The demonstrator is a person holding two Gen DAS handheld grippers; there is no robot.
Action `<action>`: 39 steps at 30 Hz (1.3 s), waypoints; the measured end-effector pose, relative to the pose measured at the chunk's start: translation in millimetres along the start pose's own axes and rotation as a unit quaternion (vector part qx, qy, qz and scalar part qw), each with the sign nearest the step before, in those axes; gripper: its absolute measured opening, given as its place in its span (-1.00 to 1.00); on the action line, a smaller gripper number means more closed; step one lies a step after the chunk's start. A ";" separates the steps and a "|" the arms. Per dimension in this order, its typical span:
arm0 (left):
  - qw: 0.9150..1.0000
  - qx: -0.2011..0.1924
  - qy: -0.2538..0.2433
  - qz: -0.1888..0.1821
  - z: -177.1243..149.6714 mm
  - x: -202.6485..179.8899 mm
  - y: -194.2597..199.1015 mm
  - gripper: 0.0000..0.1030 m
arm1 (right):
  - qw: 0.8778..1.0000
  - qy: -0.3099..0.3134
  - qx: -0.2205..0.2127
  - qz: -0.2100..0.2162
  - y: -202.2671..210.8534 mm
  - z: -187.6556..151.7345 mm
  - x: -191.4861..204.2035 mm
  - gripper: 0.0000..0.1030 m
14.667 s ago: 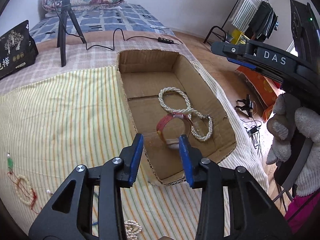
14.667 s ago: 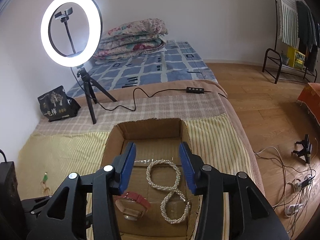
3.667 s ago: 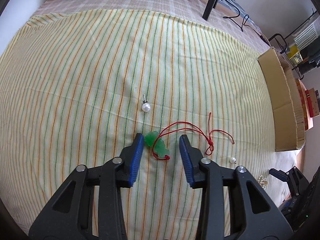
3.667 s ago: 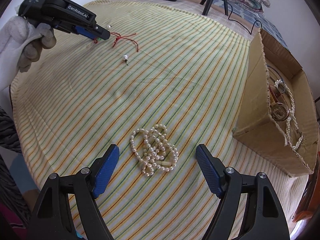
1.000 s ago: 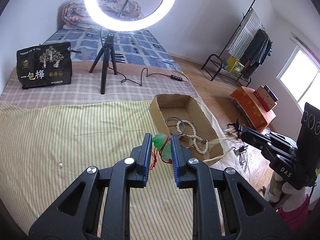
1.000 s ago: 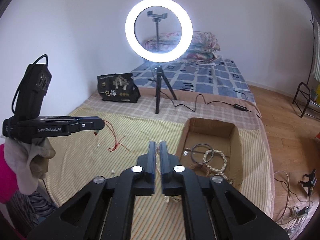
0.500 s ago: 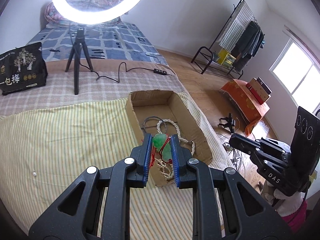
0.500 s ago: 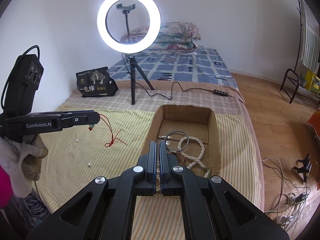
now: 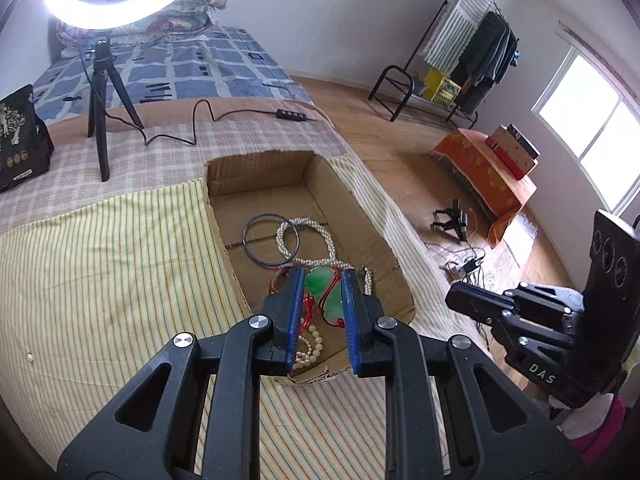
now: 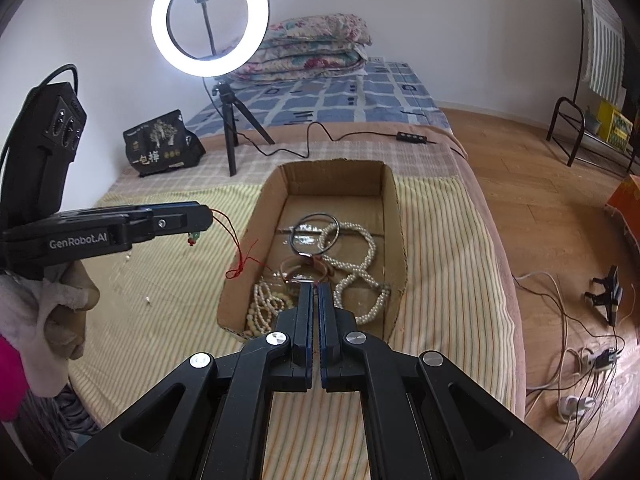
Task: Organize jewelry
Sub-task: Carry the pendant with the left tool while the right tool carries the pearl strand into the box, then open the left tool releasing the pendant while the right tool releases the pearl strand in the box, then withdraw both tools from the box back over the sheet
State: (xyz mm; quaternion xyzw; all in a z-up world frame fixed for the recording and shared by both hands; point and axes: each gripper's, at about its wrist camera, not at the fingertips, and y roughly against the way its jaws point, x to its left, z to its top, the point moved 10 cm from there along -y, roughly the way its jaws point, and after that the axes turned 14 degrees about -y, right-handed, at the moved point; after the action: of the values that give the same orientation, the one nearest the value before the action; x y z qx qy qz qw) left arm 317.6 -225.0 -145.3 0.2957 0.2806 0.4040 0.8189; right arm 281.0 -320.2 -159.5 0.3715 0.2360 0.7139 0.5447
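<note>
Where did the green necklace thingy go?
The green pendant is pinched in the left gripper, in the left wrist view held above the near end of the cardboard box, its red cord dangling.

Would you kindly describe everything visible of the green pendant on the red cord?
The green pendant looks like translucent jade-like stone, lobed in shape, strung on a thin red cord. It is clamped between the blue pads of the left gripper, held in the air over the cardboard box, while the cord's knotted end dangles free beside the box's wall.
</note>
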 end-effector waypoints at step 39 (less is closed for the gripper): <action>0.993 -0.031 -0.054 0.101 -10.3 26.0 49.5 0.51 | 0.993 -0.013 -0.034 -0.115 9.7 1.5 -16.8 0.43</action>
State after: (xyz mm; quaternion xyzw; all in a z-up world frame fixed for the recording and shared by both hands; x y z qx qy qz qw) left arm 299.3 -176.2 -122.8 0.3184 0.1918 0.4767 0.7966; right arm 278.6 -339.2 -156.1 0.3325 0.2453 0.6489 0.6390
